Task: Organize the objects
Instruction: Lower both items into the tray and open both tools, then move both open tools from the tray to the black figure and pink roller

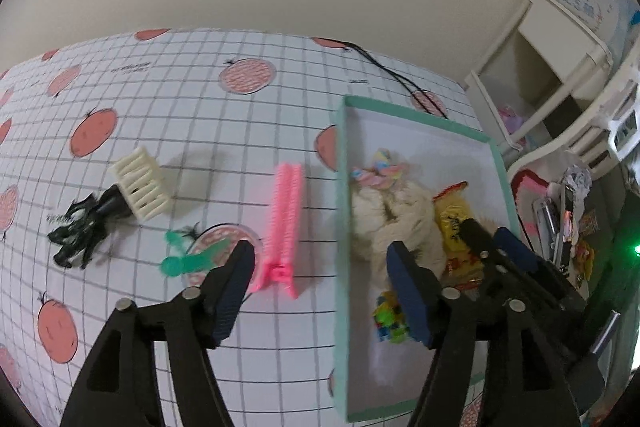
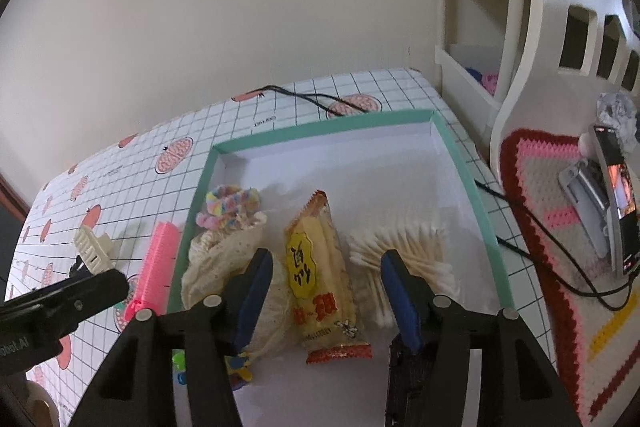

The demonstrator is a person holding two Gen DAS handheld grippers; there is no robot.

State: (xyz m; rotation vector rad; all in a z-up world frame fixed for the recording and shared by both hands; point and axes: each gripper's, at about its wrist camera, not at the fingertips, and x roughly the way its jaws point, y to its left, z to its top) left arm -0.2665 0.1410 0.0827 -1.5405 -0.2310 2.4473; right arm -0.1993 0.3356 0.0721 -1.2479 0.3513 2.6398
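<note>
While the shallow mint-green cardboard tray [image 2: 466, 171] already holds several items, others lie outside it on the worktop [image 1: 168, 75], covered in a white grid-and-tomato patterned cloth. Inside the tray are a pastel rainbow fabric scrunchie [image 2: 228, 207], a cream lace fabric bundle [image 2: 216, 259], a yellow foil snack packet [image 2: 320, 275], a fan of white cotton swabs [image 2: 404, 247] and small bright multicoloured plastic pieces [image 1: 390, 315] near its front edge. Left of the tray, not yet sorted, are a long pink plastic hair clip [image 1: 284, 219] just beside the tray wall, a small green plastic spoon-like piece [image 1: 188, 259], a cream ridged plastic claw clip [image 1: 142, 183] and a glossy black claw clip [image 1: 82, 227] touching it. The left gripper [image 1: 320, 263] hangs with jaws apart over the pink clip and tray wall, holding nothing; the right gripper [image 2: 328, 267] stands with jaws apart over the snack packet, also empty. By this count the sorting appears past halfway, with four worktop items remaining.
</note>
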